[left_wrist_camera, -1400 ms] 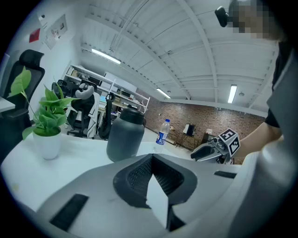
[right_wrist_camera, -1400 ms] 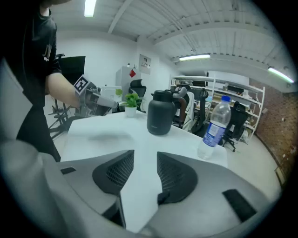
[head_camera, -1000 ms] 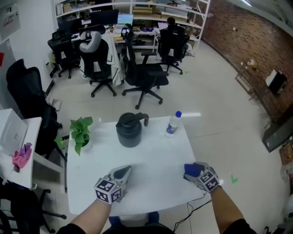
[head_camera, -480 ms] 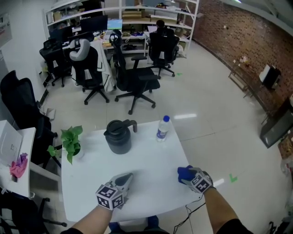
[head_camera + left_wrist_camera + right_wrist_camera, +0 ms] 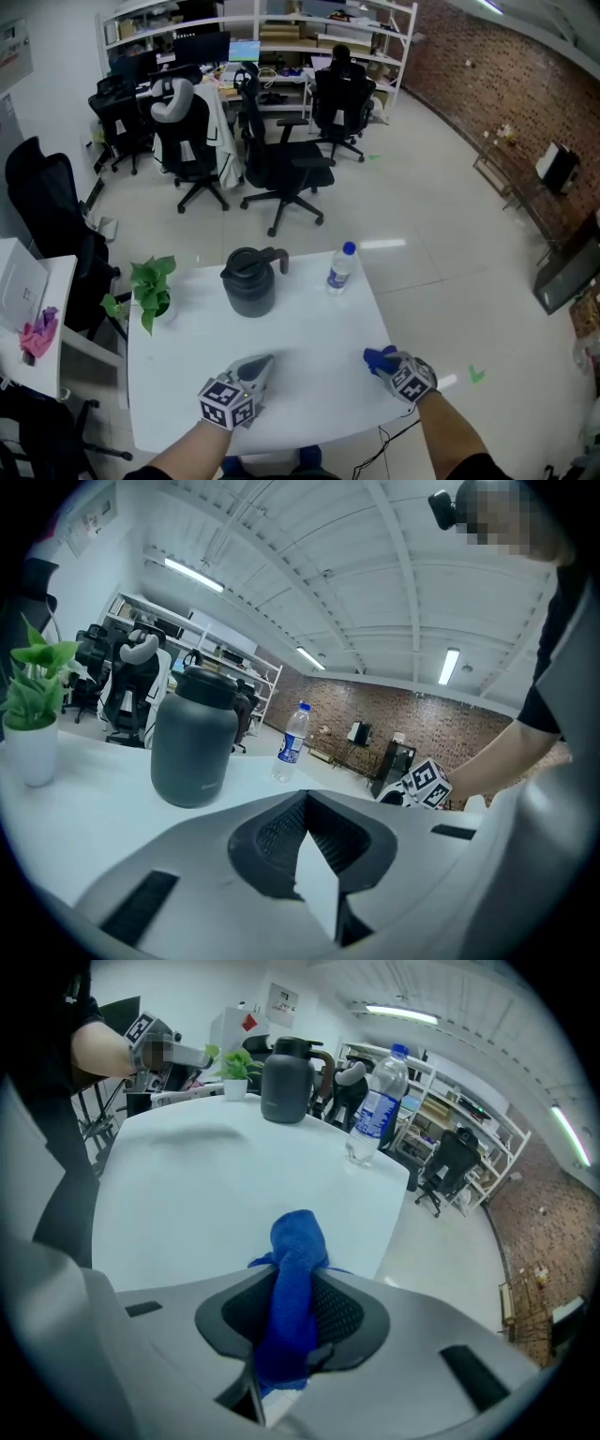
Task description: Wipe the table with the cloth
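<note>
A blue cloth (image 5: pixel 292 1288) is bunched between the jaws of my right gripper (image 5: pixel 392 364), which are closing and pinch it. The same cloth (image 5: pixel 378 357) pokes out ahead of that gripper over the right side of the white table (image 5: pixel 309 328), close to its right edge. My left gripper (image 5: pixel 246 371) rests low over the table's front left part; its jaws stand together with nothing between them. In the left gripper view the jaws meet at a narrow seam.
A dark grey jug (image 5: pixel 251 279) with a handle stands at the table's back middle. A water bottle (image 5: pixel 339 269) is at the back right, a small potted plant (image 5: pixel 150 291) at the back left. Office chairs (image 5: pixel 281 159) stand on the floor beyond.
The right gripper's jaws have closed onto the blue cloth and it has shifted slightly left. The left gripper has stayed in place. The head camera's view has swung a little.
</note>
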